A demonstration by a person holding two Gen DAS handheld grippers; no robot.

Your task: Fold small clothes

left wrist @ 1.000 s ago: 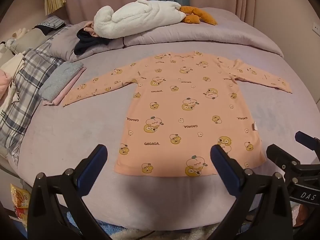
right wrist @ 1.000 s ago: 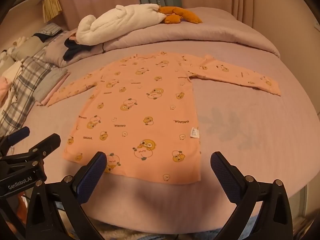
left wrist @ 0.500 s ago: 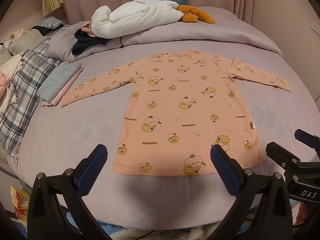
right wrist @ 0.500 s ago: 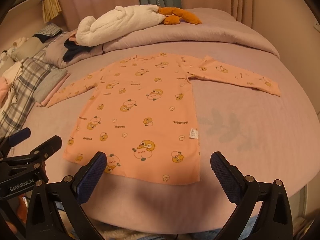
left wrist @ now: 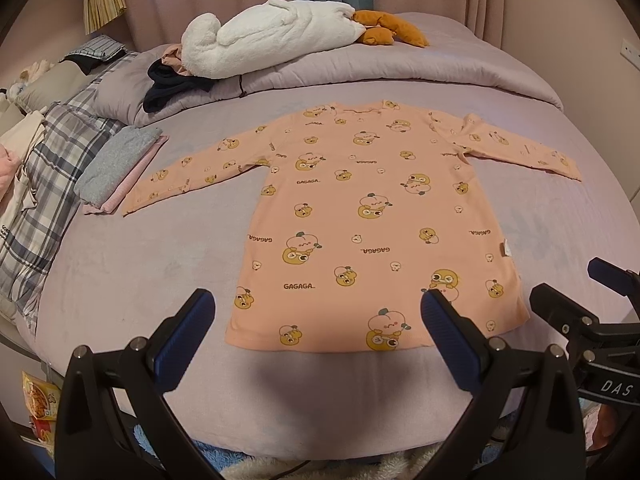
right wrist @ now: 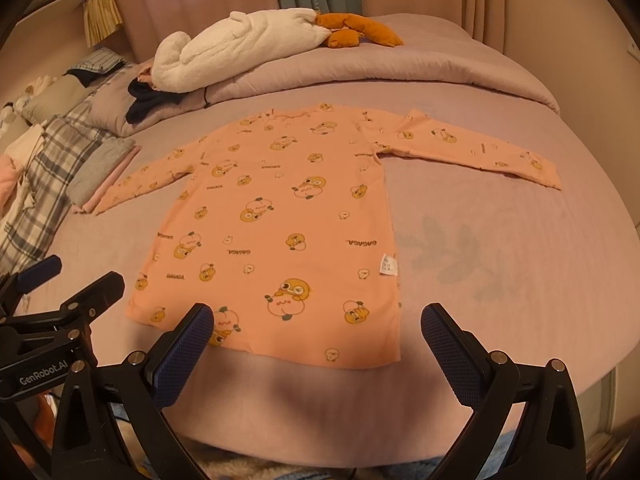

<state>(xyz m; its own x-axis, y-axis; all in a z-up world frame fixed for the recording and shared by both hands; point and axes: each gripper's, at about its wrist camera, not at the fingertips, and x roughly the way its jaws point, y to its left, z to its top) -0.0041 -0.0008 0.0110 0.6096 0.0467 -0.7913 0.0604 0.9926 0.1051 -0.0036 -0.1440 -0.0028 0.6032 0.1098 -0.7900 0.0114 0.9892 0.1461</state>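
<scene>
A: Item position?
B: One peach long-sleeved shirt (left wrist: 372,216) lies flat on the lilac bed (left wrist: 160,264), both sleeves spread, hem nearest the cameras.
A: Gripper status?
B: Left gripper (left wrist: 316,316) and right gripper (right wrist: 316,328): fingers spread wide, grasping nothing, above the bed edge.
A: Other counts?
B: One stack of two folded garments (left wrist: 116,164) beside the left cuff. One white plush (left wrist: 264,36); its far end is hidden.

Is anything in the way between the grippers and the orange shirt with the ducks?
Nothing visible. The orange shirt lies flat on the bed, and the open left gripper and right gripper face its near hem across bare blanket.
</scene>
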